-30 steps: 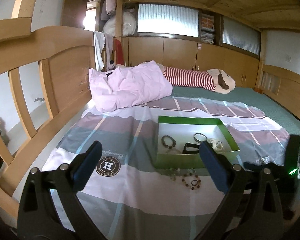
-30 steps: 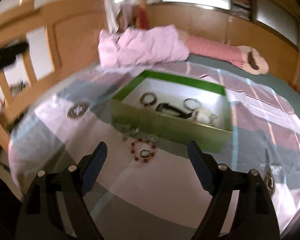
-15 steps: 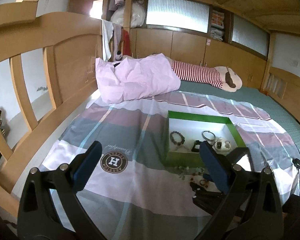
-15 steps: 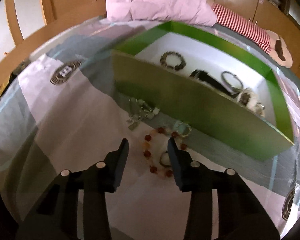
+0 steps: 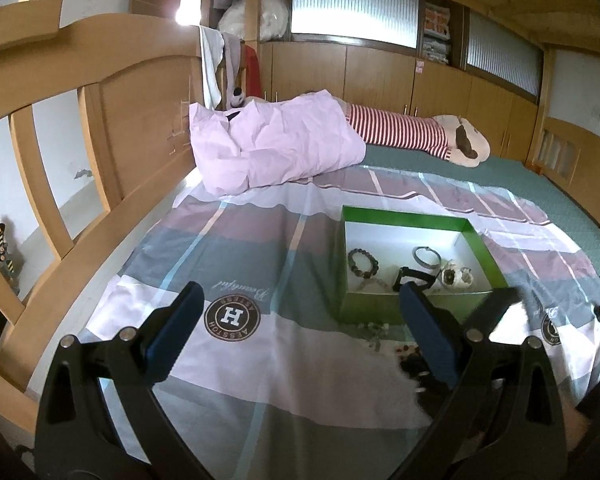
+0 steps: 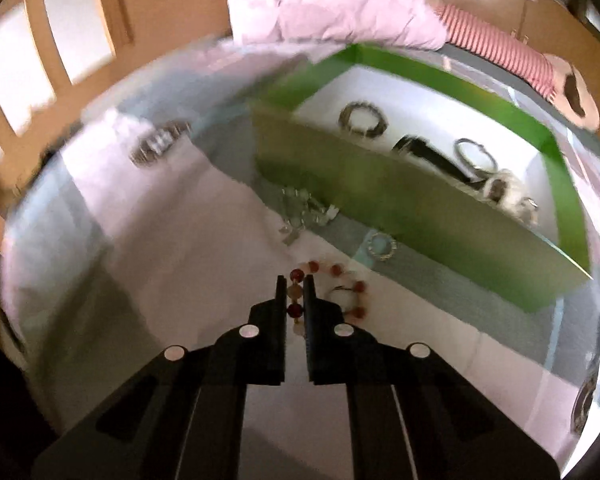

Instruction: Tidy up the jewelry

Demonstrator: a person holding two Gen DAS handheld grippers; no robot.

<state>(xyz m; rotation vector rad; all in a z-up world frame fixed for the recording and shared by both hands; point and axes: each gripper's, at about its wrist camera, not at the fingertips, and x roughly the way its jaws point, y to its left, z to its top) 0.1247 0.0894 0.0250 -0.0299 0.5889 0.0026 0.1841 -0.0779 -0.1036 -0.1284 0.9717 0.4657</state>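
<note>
While the left gripper hangs wide apart, the right gripper has just been closing and now pinches the red bead bracelet on the bedspread, green box just beyond its fingertips.

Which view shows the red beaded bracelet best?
The right wrist view: the red beaded bracelet lies on the bedspread before the green box, one side pinched in the right gripper. The left wrist view shows only a few beads, mostly hidden behind the left gripper's finger.
</note>
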